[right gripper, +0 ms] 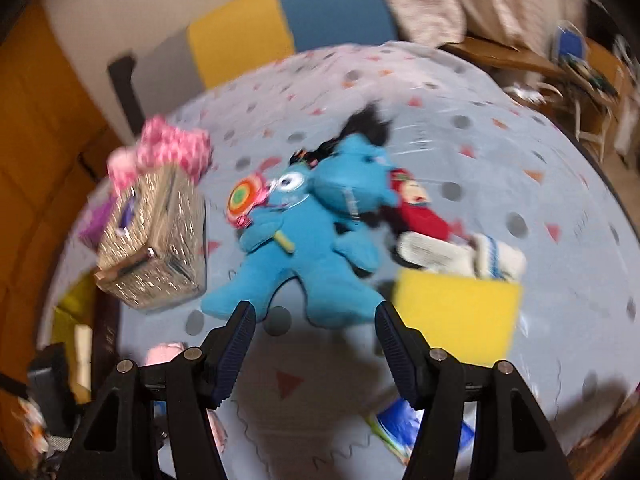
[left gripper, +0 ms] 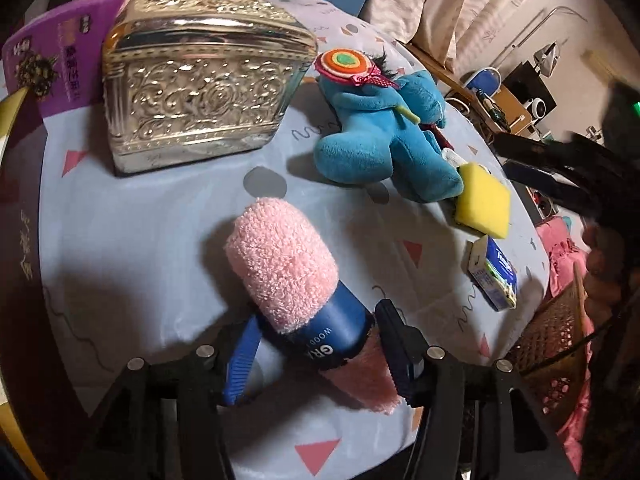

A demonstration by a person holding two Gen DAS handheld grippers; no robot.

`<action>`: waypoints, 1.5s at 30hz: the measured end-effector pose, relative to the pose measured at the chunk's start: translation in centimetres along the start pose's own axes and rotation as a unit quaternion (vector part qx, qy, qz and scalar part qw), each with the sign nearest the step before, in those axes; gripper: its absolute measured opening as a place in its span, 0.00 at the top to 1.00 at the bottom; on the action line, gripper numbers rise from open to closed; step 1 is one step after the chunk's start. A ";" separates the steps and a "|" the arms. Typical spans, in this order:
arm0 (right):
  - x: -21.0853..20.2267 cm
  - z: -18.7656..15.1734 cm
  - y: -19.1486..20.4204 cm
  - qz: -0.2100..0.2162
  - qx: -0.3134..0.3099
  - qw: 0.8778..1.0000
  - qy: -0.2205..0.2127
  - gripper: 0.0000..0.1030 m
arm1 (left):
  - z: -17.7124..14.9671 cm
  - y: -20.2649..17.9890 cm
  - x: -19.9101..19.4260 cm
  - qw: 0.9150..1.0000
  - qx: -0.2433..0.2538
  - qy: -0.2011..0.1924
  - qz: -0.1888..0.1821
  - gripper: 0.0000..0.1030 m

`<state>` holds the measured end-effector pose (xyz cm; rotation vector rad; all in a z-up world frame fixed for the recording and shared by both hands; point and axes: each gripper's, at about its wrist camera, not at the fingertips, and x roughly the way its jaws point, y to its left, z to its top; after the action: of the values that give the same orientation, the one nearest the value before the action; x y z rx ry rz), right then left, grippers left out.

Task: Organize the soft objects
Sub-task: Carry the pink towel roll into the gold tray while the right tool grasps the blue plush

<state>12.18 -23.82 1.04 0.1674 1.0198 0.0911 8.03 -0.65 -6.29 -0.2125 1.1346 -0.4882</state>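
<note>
The left tongs point(left gripper: 312, 354) have a rolled pink towel point(left gripper: 282, 258) between their ribbed blue pads, gripped at its blue paper band; the roll sticks out forward over the bench point(left gripper: 160, 240), which is covered in a pale blue cloth printed with grey dots and pink triangles. This looks like the carrying step: one soft thing picked up and on its way to wherever it belongs.

The right tongs point(right gripper: 314, 344) stand about half open with nothing between them, hovering above the legs of a blue plush toy point(right gripper: 308, 248) lying flat in the middle of the bench. That view is smeared, so whether the pads touch the plush I cannot tell; they appear just short of it. The likely next move is to lower over a leg or the body and close on the yielding plush.

The towel is fluffy terry, a tight cylinder. The toy is short-pile plush with a felt lollipop. A yellow sponge point(left gripper: 484, 204) lies against its leg, blocky and porous. The gold tissue box point(left gripper: 196, 92), embossed and hard, stands beside it.
</note>
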 end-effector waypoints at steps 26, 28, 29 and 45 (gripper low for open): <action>10.1 2.0 -0.1 0.004 -0.047 0.994 0.094 0.60 | -1.3 -1.0 -0.2 0.998 0.010 -0.062 0.022 0.55; 10.0 2.0 0.0 0.002 -0.051 0.994 0.093 0.60 | -1.5 -1.4 -0.5 0.997 0.024 -0.066 0.034 0.55; 10.0 2.0 0.1 0.000 -0.054 0.994 0.092 0.60 | -1.5 -1.6 -0.7 0.996 0.029 -0.068 0.041 0.55; 10.0 0.9 1.2 -0.030 -0.112 0.990 0.080 0.60 | -2.1 -0.4 -12.5 0.987 0.024 -0.153 0.047 0.56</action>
<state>18.16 -21.17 -6.64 -0.0767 1.1650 0.1650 1.87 5.13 3.13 -0.1842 0.8276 -0.3831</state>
